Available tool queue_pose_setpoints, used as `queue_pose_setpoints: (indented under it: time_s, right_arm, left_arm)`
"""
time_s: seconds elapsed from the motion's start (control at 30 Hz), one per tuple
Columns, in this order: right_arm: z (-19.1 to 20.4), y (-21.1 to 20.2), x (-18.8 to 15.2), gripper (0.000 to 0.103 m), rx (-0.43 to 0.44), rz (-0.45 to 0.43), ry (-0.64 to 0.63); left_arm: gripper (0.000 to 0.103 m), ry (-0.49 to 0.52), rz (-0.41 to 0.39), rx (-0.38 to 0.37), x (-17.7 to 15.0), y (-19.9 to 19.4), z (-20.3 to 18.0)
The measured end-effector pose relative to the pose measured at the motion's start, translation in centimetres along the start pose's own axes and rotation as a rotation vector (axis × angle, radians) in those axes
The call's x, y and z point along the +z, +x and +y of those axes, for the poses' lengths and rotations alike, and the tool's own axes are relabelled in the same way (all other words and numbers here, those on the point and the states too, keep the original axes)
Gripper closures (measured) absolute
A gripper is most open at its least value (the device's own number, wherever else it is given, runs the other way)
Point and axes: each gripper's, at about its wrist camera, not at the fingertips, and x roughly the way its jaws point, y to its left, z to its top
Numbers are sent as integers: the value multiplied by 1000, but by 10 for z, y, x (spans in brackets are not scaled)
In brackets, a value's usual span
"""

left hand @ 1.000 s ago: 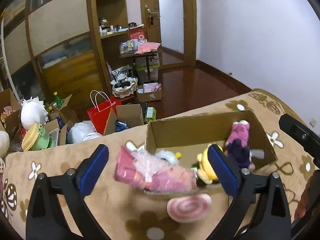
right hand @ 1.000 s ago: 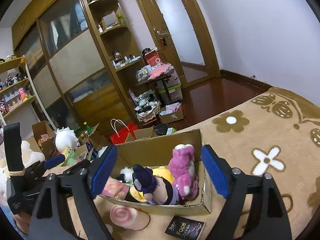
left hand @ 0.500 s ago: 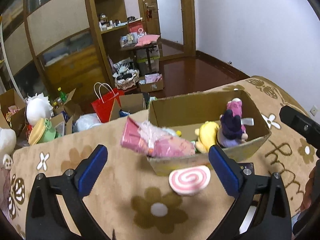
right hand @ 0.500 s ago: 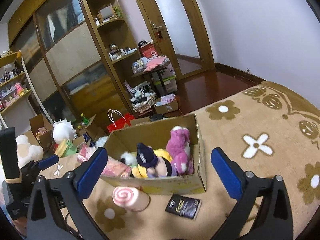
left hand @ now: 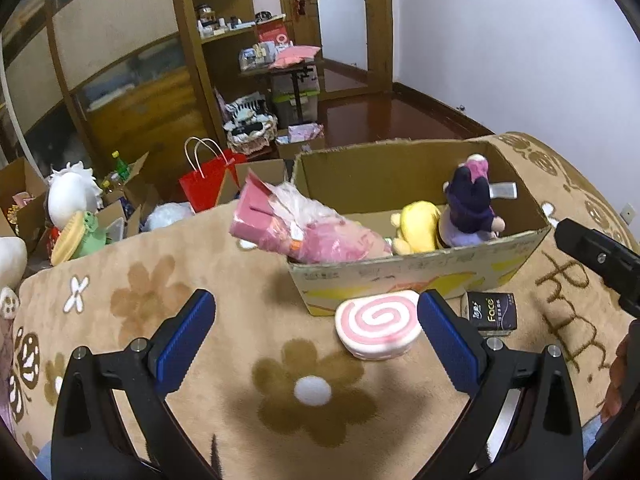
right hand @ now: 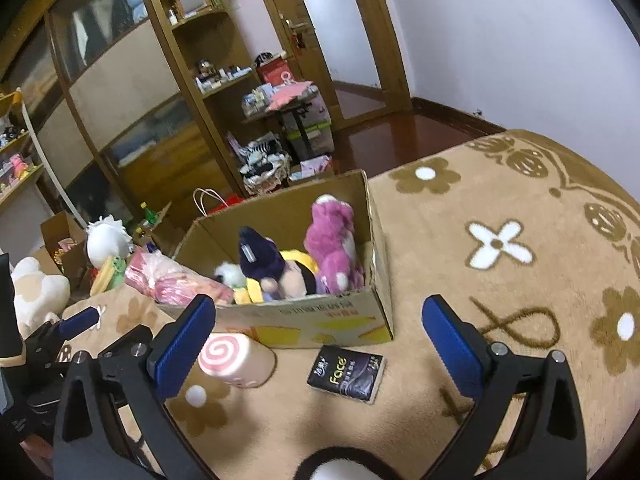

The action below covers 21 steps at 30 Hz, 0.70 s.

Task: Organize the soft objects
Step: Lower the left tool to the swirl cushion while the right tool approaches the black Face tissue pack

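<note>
A cardboard box (left hand: 416, 276) (right hand: 320, 316) stands on the brown flowered blanket and holds several plush toys: a purple one (left hand: 470, 204) (right hand: 260, 260), a yellow one (left hand: 418, 226), a magenta bear (right hand: 332, 240). A pink wrapped bundle (left hand: 308, 228) (right hand: 172, 280) hangs over its left rim. A pink swirl roll cushion (left hand: 378, 324) (right hand: 232, 356) lies in front of the box. My left gripper (left hand: 316, 340) is open and empty, just short of the roll. My right gripper (right hand: 318, 344) is open and empty above a black tissue pack (right hand: 346, 372) (left hand: 490, 314).
Beyond the blanket's far edge are a red paper bag (left hand: 208, 184), open cartons, a white plush (left hand: 70, 198) and a green toy (left hand: 80, 232). A wooden cabinet (left hand: 132, 72) and a cluttered small table (left hand: 288, 68) stand behind. White wall at right.
Both grippers have pulled back and risen from the box. The box and the swirl roll now sit farther ahead, and the tissue pack has come into view.
</note>
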Motion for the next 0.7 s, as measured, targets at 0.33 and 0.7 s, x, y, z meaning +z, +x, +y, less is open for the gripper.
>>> queue_pose_setpoints:
  time_s: [0.33,0.7]
  right_arm:
    - [-10,31,-17,0,7,89,43]
    - [-20,57,-26,0,-15,157,72]
  left_arm:
    - [3,-11,56,-41,-6,21,-7]
    - [3,-27,103,-53,-10,44,-12]
